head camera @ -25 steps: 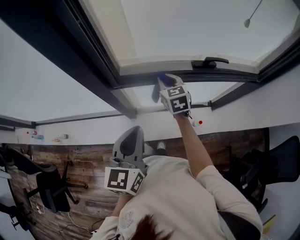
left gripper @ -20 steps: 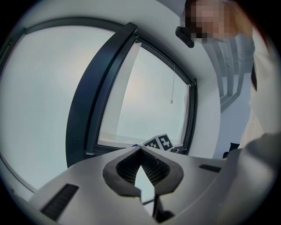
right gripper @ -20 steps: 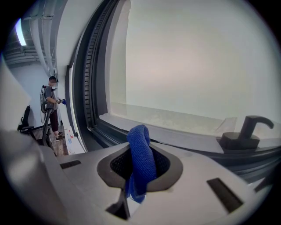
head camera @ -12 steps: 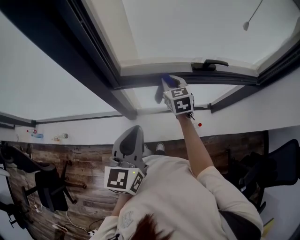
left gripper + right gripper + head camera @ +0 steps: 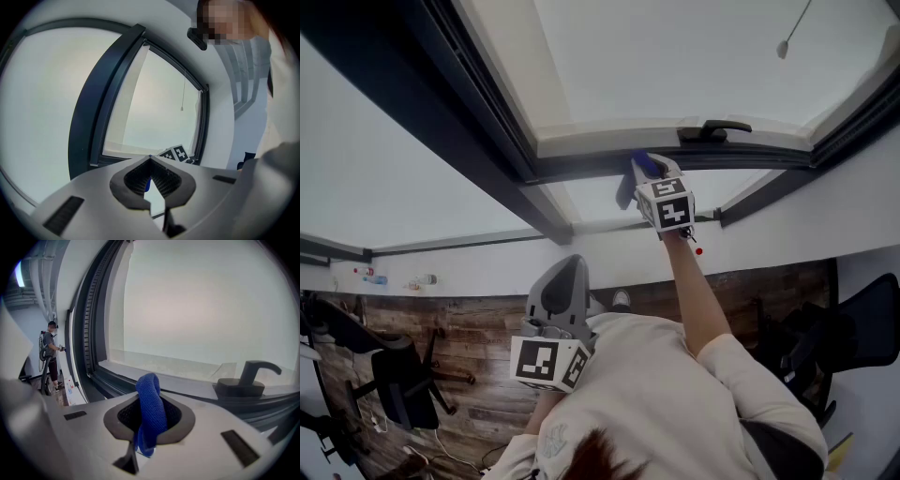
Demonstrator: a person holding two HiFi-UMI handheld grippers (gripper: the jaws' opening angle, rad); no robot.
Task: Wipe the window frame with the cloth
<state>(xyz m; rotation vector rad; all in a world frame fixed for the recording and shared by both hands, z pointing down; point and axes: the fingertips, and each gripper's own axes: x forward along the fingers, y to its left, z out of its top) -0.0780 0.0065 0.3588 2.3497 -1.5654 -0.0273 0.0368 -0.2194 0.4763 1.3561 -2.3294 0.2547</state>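
**Holding cloth at frame rail, right side**

Right gripper (image 5: pixel 649 174) was raised at arm's length to the window frame (image 5: pixel 581 167), at the dark lower rail just left of the handle (image 5: pixel 712 128). Its jaws were closed on the blue cloth (image 5: pixel 639 161), nearly together, with only the fabric's thickness between the pads.

Right gripper view: the cloth (image 5: pixel 150 394) stood up out of the right gripper (image 5: pixel 150 405) as a folded loop, with a tail hanging below the pads. The loop sat right in front of the frame (image 5: pixel 108 380), with the handle (image 5: pixel 248 376) off to the right. Couldn't tell whether cloth and rail were actually touching.

Left gripper (image 5: pixel 570 274) was held low by the chest, pointing up, well apart from the frame. In its own view the left gripper (image 5: pixel 150 160) had its jaw tips together and nothing gripped. A thin blue sliver showed in the slit below the tips; couldn't tell what it was. The other gripper's marker cube (image 5: pixel 176 152) was visible past the tips, at the rail.

Below were a wood floor (image 5: pixel 469 328) and an office chair (image 5: pixel 398 380). Another person (image 5: pixel 49 352) stood far off at the left edge of the right gripper view.
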